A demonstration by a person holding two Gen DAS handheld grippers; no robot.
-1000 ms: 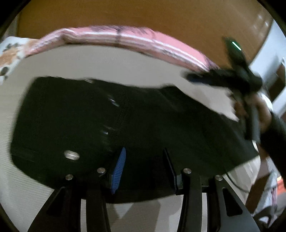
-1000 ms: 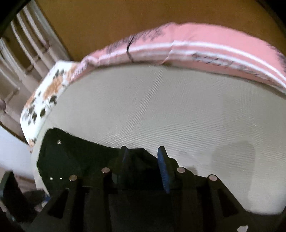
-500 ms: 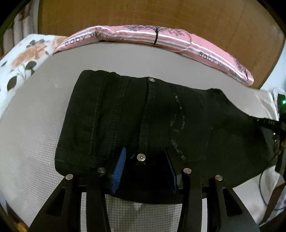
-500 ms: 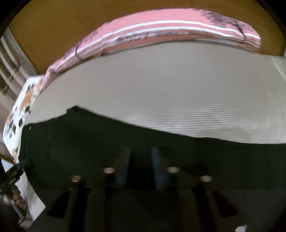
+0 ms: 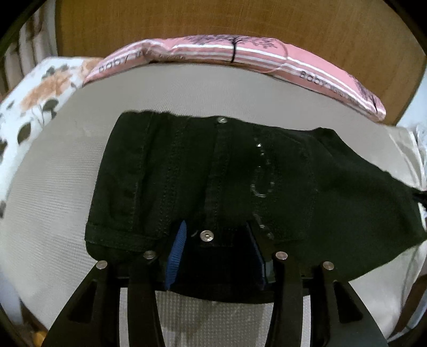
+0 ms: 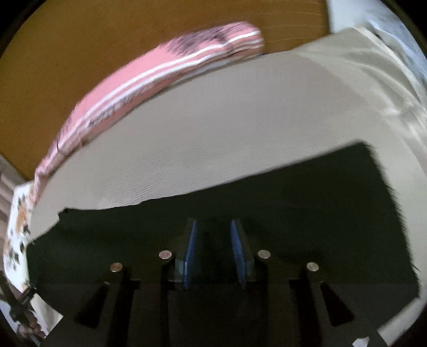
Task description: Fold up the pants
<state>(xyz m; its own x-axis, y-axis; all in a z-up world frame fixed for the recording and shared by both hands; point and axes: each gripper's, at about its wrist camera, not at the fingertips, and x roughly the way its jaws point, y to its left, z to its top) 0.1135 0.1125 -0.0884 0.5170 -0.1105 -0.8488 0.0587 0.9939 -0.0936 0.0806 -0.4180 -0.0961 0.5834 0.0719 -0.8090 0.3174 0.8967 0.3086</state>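
On the bed (image 5: 66, 192), left tongs (image 5: 216, 241) pinch the pants (image 5: 307, 186) waistband; right tongs (image 6: 213, 237), just reopening, straddle cloth

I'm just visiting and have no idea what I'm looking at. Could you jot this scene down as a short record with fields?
surface: grey mattress
garment: black pants, spread flat, waistband nearest the left gripper
left gripper: fingers astride the waistband button; grip unclear
right gripper: over a dark, blurred stretch of the pants; fingers have just been opening, grip unclear
behind: pink striped pillow, wooden headboard
at the side: floral pillow
fold: not yet visible
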